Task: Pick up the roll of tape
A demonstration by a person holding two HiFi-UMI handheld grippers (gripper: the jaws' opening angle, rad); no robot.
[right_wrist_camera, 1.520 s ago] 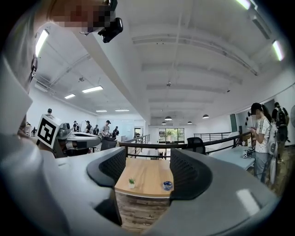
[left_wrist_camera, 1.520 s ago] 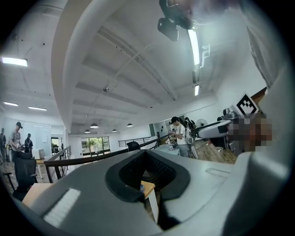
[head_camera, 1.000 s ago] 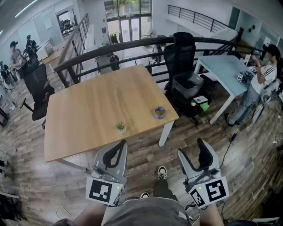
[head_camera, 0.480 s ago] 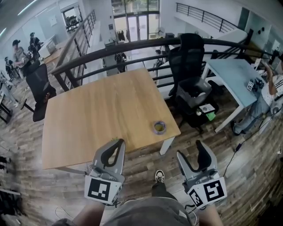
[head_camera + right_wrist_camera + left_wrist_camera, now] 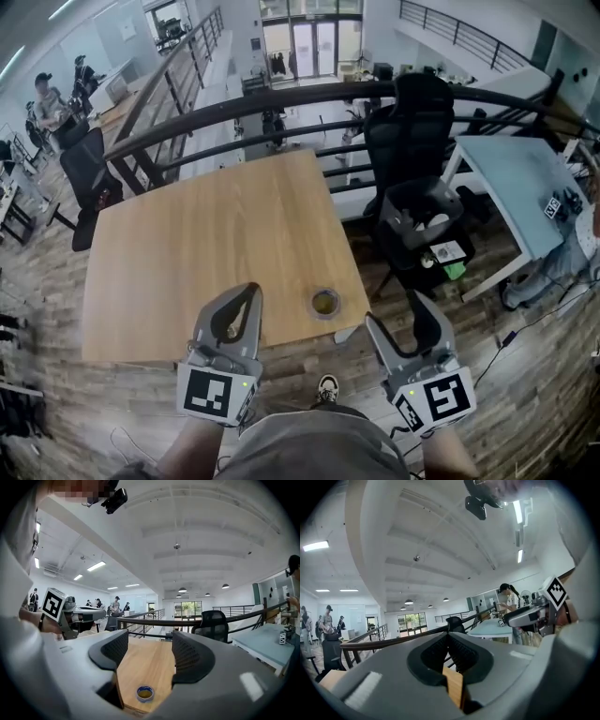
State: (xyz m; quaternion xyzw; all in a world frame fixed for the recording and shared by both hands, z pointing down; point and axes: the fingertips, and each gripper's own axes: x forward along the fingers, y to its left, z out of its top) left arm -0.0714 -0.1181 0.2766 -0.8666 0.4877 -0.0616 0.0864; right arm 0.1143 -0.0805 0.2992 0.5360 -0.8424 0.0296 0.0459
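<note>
Locate the tape (image 5: 325, 303) lying flat on the table (image 5: 187, 253), near the front edge, toward the right corner. Treat the pickup as not begun: no contact with either gripper.

Read the right gripper (image 5: 398, 317) as empty, fingers spread, aimed at the tape, framed low between them yet well ahead. Read the left gripper (image 5: 249, 292) as fingers pressed together on nothing.

Left to do, by judgement: advance the right gripper, straddle the roll, close, lift.

Expect no tape in the left gripper view; find only a sliver of table there. Cannot judge roll thickness: too small.
</note>
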